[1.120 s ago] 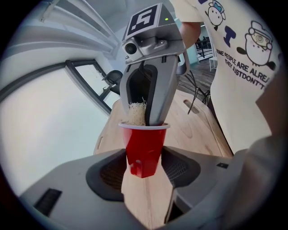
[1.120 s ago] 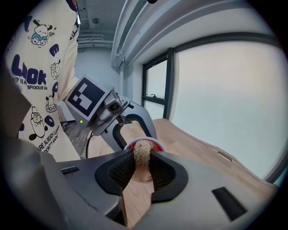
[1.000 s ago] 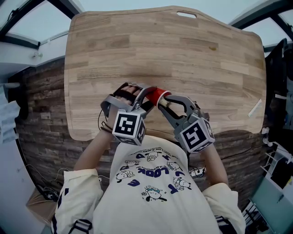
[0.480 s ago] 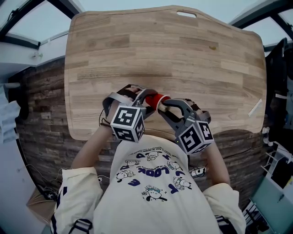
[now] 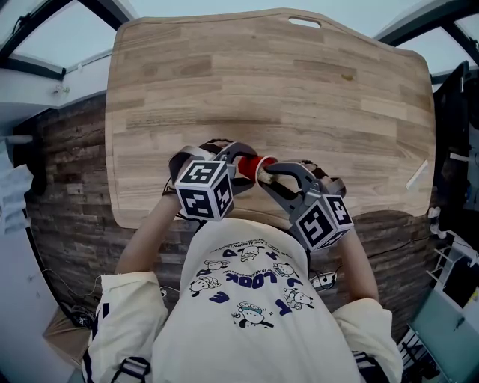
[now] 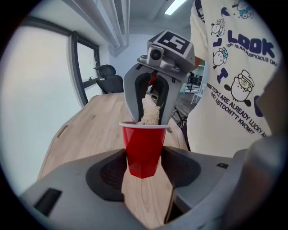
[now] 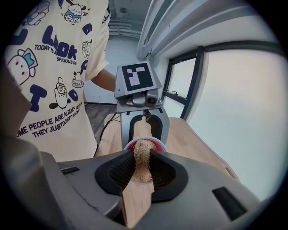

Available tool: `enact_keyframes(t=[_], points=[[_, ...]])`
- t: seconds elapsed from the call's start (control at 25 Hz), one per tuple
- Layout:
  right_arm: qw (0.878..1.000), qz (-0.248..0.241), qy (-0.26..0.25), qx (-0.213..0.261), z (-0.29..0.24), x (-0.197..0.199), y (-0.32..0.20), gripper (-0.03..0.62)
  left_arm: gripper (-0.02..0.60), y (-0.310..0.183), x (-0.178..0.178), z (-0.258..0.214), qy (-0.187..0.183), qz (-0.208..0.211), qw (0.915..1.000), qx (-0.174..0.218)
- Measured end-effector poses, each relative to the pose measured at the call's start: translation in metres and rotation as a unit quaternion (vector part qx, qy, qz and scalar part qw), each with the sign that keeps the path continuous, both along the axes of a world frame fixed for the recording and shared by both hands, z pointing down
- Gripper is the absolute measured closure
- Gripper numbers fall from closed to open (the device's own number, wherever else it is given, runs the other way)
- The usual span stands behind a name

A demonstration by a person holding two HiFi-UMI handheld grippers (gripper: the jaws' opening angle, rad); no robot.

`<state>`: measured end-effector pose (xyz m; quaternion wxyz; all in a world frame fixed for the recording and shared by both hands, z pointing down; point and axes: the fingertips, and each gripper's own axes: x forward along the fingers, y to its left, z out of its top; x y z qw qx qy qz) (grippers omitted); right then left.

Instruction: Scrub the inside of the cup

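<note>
Pushing too hard with the scrubber [image 7: 142,159] pinched in the right gripper [image 7: 141,173] could crush or dislodge the thin red cup [image 6: 143,148], which the left gripper [image 6: 144,167] clamps by its sides over the table's [image 5: 299,90] near edge.

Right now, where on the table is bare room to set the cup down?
The wooden table is bare from the red cup to the slot in its far edge, and along the left side. A white strip lies near the right edge. Crowded at the near edge: left gripper with the cup, right gripper with a fibre scrubber.
</note>
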<state>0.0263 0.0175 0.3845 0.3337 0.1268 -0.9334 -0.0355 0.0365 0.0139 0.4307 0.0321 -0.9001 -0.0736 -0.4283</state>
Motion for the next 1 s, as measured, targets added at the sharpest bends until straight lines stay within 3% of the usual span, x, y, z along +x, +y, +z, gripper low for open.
enact_keyframes(t=[0.4,1.0], points=[[1.0,-0.008,0.001,-0.001,0.002,-0.001,0.001,0.508,0.319,0.003,-0.001,0.002,-0.002,0.009,0.9995,-0.031],[0.997,0.038,-0.048,-0.038,-0.003,0.005,-0.011,0.51,0.319,-0.01,-0.008,0.009,-0.009,-0.037,0.9985,-0.04]])
